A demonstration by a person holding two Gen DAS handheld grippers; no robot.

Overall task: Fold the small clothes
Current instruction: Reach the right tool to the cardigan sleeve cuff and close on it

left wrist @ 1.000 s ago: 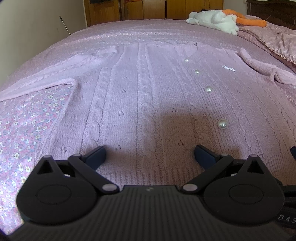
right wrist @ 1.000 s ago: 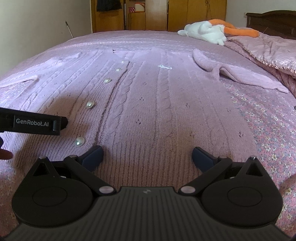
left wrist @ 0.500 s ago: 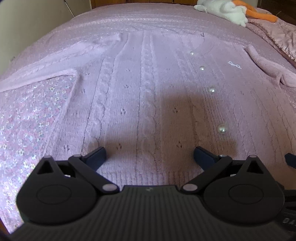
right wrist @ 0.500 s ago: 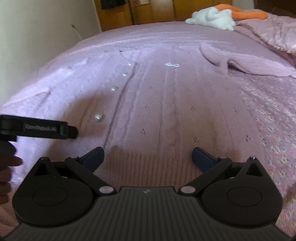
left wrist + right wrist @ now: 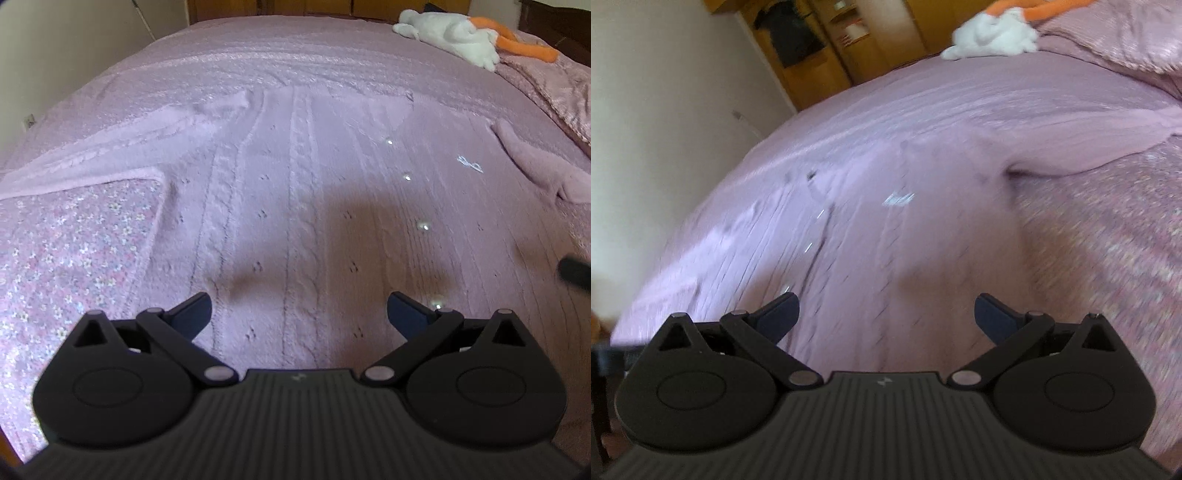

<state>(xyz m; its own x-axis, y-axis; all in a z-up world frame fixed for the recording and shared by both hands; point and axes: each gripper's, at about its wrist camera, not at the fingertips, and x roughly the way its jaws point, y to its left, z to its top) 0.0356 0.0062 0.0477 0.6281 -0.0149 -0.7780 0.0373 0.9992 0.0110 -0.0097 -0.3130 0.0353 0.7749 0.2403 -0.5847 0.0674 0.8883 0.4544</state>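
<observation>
Now your right gripper [image 5: 884, 312] has swung hard: a second ago it looked level down the cardigan's [image 5: 295, 206] button front, and its view is now tilted and smeared with motion, aimed toward the right sleeve [image 5: 1089, 147]. Fingers spread wide, nothing between them. Your left gripper [image 5: 299, 314] has barely shifted; it has crept a little forward over the hem, jaws also spread and empty, hovering above the knit near the lowest pearl button [image 5: 437, 302]. Cardigan lies flat, face up and buttoned, on the pink bedspread [image 5: 74, 240], left sleeve [image 5: 122, 151] stretched out sideways, right sleeve bunched beside the body. White stuffed toy [image 5: 454, 37] sits well apart at the far end. Judgement: no fold made yet; the right-hand swing reads as a reach for the sleeve, so sleeve-in is likely first. Blur hides exact contact.
</observation>
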